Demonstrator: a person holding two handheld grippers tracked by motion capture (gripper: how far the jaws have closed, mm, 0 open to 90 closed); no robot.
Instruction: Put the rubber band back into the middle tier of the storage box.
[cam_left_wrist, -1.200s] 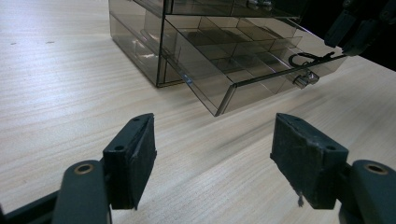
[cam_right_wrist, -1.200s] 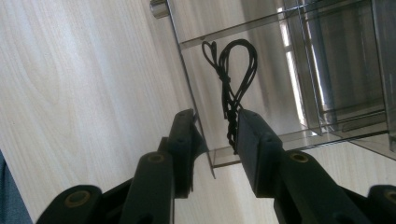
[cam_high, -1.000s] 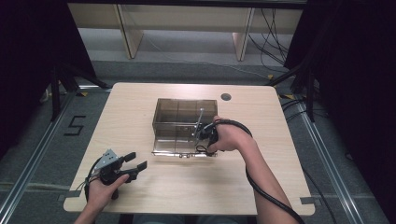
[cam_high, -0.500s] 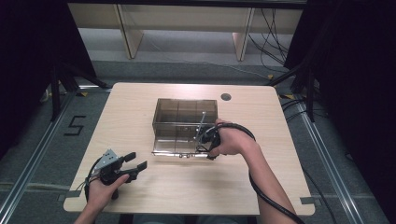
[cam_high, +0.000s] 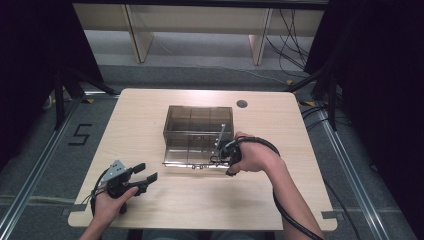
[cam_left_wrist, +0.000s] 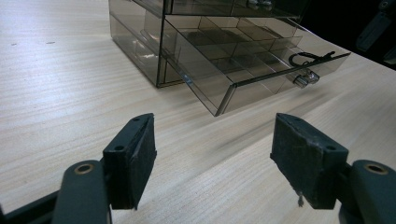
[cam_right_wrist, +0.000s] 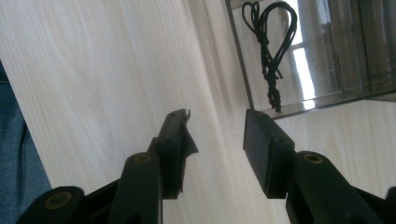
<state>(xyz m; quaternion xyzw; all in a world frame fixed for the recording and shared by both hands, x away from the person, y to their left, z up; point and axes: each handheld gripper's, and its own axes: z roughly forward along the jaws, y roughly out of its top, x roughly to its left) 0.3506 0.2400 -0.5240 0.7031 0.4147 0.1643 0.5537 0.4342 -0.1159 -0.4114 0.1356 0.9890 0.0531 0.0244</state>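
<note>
Here the smoky clear drawer box (cam_high: 199, 134) stands mid-tabletop (cam_high: 150, 110), its lowest drawer (cam_left_wrist: 254, 79) pulled out toward the person. A black cord loop (cam_right_wrist: 271, 44) lies in the drawer's front compartment, and a small clear knob (cam_left_wrist: 306, 78) sits on the drawer front. The right tool (cam_high: 224, 154) is at the drawer's front right corner; its jaws have just been opening, stand apart and grip nothing, with bare tabletop between them. The left tool (cam_high: 142, 175) rests near the tabletop's front left, well apart from the box, jaws wide and holding nothing.
</note>
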